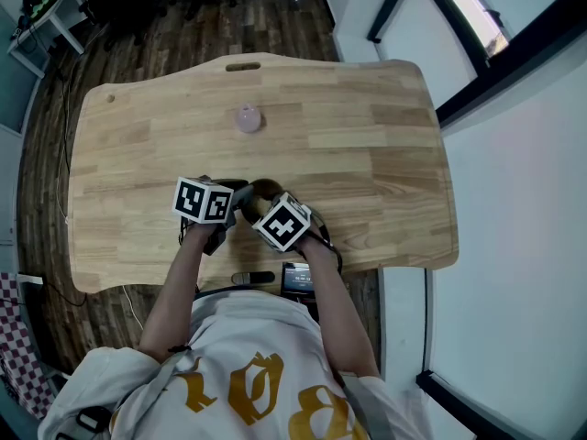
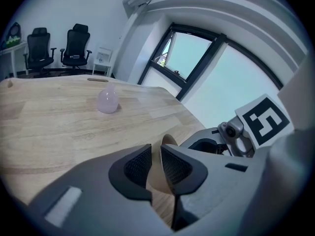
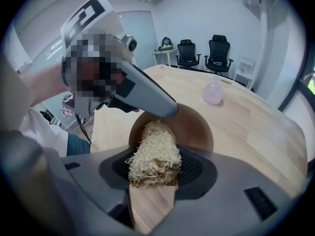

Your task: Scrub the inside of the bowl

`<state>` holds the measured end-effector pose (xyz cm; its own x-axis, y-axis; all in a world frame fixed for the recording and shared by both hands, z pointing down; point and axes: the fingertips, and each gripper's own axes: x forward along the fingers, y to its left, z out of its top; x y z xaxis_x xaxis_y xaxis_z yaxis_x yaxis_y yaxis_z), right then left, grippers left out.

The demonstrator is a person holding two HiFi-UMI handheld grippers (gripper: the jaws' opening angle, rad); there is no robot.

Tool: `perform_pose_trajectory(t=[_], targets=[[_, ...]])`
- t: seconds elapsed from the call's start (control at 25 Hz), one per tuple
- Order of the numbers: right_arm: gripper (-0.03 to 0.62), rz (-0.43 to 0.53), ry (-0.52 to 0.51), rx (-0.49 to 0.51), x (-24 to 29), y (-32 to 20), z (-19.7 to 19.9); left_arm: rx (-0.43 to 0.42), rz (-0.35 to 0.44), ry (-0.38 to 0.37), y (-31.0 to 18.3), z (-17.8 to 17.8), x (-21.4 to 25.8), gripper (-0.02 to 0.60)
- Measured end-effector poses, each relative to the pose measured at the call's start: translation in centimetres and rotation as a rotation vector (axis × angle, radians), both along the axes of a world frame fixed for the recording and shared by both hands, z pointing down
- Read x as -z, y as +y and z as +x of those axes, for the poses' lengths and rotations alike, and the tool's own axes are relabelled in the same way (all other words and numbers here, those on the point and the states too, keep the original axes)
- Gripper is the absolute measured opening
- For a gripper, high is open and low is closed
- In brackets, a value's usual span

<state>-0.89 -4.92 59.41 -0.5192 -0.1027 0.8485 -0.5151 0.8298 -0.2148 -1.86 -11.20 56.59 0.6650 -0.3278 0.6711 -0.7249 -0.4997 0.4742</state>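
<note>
From the head view I see my left gripper (image 1: 229,207) and right gripper (image 1: 271,211) meeting at the brown bowl (image 1: 266,189), near the wooden table's (image 1: 385,154) front edge. Open wood stretches beyond them (a pink ball (image 1: 249,117) sits well off). In the left gripper view, the jaws pinch the bowl's thin wall. In the right gripper view, the jaws clamp a straw-coloured scrubber (image 3: 153,154), its tip inside the bowl.

wooden table (image 1: 385,136), dark plank floor (image 1: 197,26), black office chairs (image 2: 76,44), white wall (image 2: 74,9), slanted window (image 2: 193,53)
</note>
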Motion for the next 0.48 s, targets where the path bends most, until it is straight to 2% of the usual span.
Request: perform_pose_trajectory(t=[0.36, 0.48], targets=[[0.196, -0.091, 0.051, -0.091, -0.8, -0.1, 1.6, -0.013, 0.016, -0.004, -0.1, 0.0, 0.2, 0.058], [0.198, -0.085, 0.084, -0.111, -1.3, -0.2, 2.2, -0.012, 0.012, 0.008, 0.1, 0.1, 0.1, 0.058]])
